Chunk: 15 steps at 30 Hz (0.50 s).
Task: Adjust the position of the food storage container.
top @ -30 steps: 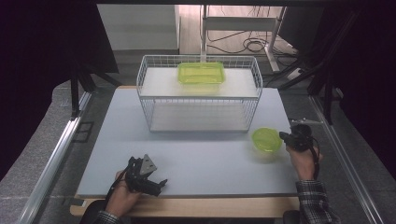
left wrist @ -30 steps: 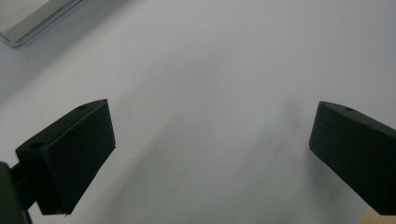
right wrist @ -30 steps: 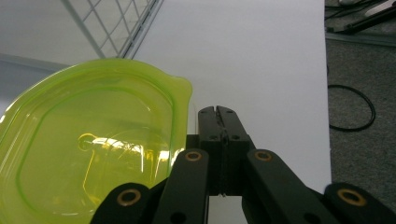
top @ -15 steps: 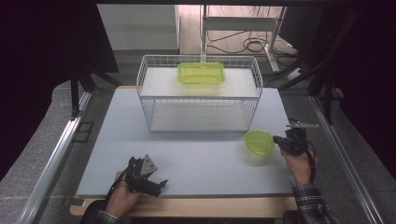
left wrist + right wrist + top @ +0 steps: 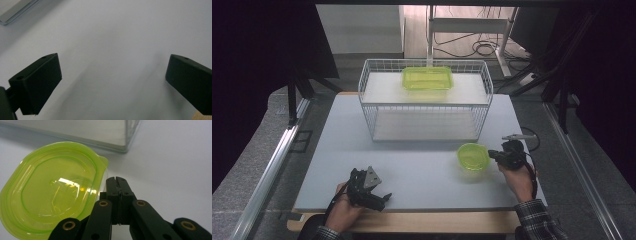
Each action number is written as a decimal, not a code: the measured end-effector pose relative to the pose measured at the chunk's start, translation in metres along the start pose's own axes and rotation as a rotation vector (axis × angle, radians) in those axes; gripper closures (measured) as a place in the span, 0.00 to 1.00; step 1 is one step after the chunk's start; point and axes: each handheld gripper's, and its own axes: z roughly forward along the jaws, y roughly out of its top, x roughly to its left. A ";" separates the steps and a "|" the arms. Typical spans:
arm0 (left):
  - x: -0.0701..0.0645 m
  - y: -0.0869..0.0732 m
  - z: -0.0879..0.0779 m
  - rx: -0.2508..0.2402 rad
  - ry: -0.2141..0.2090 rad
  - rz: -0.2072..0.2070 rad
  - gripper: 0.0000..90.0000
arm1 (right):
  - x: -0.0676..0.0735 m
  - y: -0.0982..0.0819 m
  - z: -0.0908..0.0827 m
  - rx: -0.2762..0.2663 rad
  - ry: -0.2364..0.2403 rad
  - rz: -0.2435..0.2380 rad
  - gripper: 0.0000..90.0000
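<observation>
A round lime-green lidded container [image 5: 472,156] [image 5: 55,187] sits on the white tabletop [image 5: 412,170], in front of the wire basket's right corner. My right gripper [image 5: 491,155] [image 5: 117,180] is shut, its closed jaws lying against the container's right side with nothing seen between them. At the table's front left, my left gripper [image 5: 383,197] [image 5: 113,67] rests low over bare tabletop with its jaws wide open and nothing between them.
A white wire basket [image 5: 367,107] stands at the middle back of the table, with a rectangular lime-green container [image 5: 427,78] on its upper white panel. The basket's corner [image 5: 125,142] is just beyond the round container. A wooden front edge [image 5: 437,222] borders the tabletop.
My right gripper has moved left along the table, and the round green container has shifted left with it. The left gripper has stayed in place.
</observation>
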 end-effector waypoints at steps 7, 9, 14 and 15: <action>0.000 0.000 0.000 0.002 -0.001 0.002 0.00 | 0.020 0.001 0.007 0.024 0.074 -0.018 0.99; 0.000 0.000 0.000 0.003 -0.001 0.002 0.00 | 0.024 0.002 0.009 0.027 0.092 -0.022 0.99; 0.000 0.000 0.001 0.004 -0.001 0.004 0.00 | 0.032 0.001 0.012 0.033 0.136 -0.029 0.99; 0.000 0.000 0.000 0.004 -0.001 0.004 0.00 | 0.033 0.001 0.012 0.033 0.133 -0.034 0.99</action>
